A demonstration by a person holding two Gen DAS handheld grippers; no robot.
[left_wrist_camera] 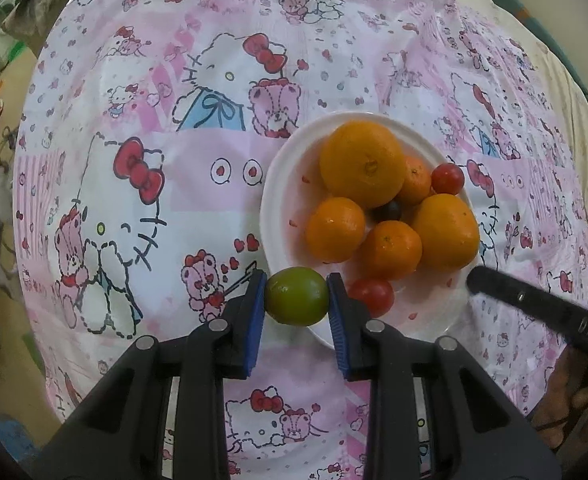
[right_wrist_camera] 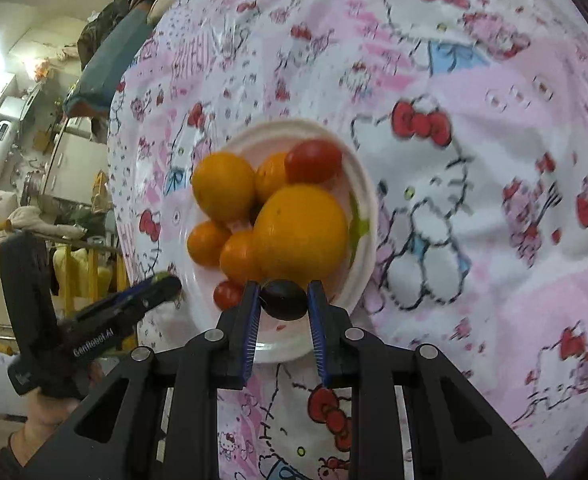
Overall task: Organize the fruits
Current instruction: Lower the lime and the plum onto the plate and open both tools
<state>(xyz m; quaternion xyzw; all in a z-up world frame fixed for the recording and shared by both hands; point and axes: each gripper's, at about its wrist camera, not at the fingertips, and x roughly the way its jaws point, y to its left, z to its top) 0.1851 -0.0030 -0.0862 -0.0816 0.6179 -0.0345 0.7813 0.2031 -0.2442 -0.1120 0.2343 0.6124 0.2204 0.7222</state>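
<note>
The green lime (left_wrist_camera: 296, 297) sits clamped in the left hand-held gripper (left_wrist_camera: 296, 298) at the near rim of the white plate (left_wrist_camera: 282, 184); the right hand-held gripper (right_wrist_camera: 284, 300) clamps a dark grape (right_wrist_camera: 284, 299) over the plate's opposite edge, oranges (left_wrist_camera: 361, 162) between them.
</note>
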